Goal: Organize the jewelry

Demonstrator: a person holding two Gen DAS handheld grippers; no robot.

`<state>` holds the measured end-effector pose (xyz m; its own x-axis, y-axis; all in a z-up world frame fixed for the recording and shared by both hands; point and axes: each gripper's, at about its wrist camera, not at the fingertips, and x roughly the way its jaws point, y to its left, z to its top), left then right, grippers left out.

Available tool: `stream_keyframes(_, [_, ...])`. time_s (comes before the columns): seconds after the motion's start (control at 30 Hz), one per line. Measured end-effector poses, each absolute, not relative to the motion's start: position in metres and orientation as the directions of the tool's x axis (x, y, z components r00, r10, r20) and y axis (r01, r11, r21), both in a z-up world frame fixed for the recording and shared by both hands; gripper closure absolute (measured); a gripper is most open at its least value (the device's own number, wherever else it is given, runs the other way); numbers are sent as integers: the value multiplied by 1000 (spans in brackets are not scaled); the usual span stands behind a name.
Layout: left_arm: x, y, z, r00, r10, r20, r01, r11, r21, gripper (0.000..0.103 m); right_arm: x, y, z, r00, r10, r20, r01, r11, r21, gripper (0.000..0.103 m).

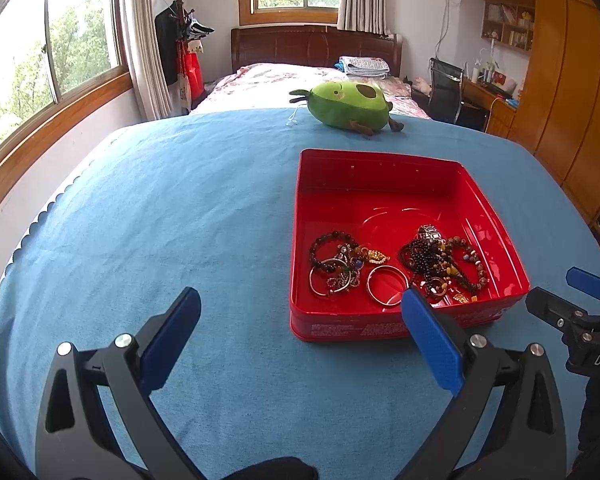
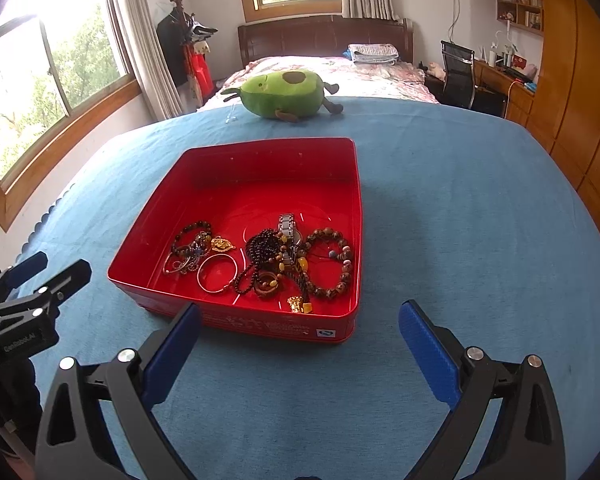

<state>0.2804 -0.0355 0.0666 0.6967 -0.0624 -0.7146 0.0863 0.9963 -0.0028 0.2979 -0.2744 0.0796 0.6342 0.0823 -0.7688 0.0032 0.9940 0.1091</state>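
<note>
A red tin box (image 1: 380, 184) (image 2: 260, 160) sits on the blue tablecloth. In its near half lie several pieces of jewelry: beaded bracelets (image 1: 328, 246) (image 2: 332, 264), silver bangles (image 1: 386, 282) (image 2: 217, 273), a dark bead necklace (image 1: 424, 256) (image 2: 262, 246), a metal watch (image 1: 430, 234) (image 2: 288, 226) and a gold pendant (image 1: 374, 256) (image 2: 222, 243). My left gripper (image 1: 300, 312) stands open just before the box's near left corner, with nothing between its fingers. My right gripper (image 2: 300, 326) hangs open in front of the box's near right corner, also holding nothing.
A green avocado plush toy (image 1: 346, 104) (image 2: 284, 94) lies at the table's far edge. The blue cloth (image 1: 160, 220) (image 2: 480, 220) stretches out on both sides of the box. Beyond are a bed, windows, a coat stand, a desk chair and wooden wardrobes.
</note>
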Motion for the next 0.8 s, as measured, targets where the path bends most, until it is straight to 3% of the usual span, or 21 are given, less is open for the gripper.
stream_keyframes(0.8, [282, -37, 64, 691, -73, -719, 98, 995, -8, 4, 302, -272, 72, 620, 83, -780, -9, 995, 99, 4])
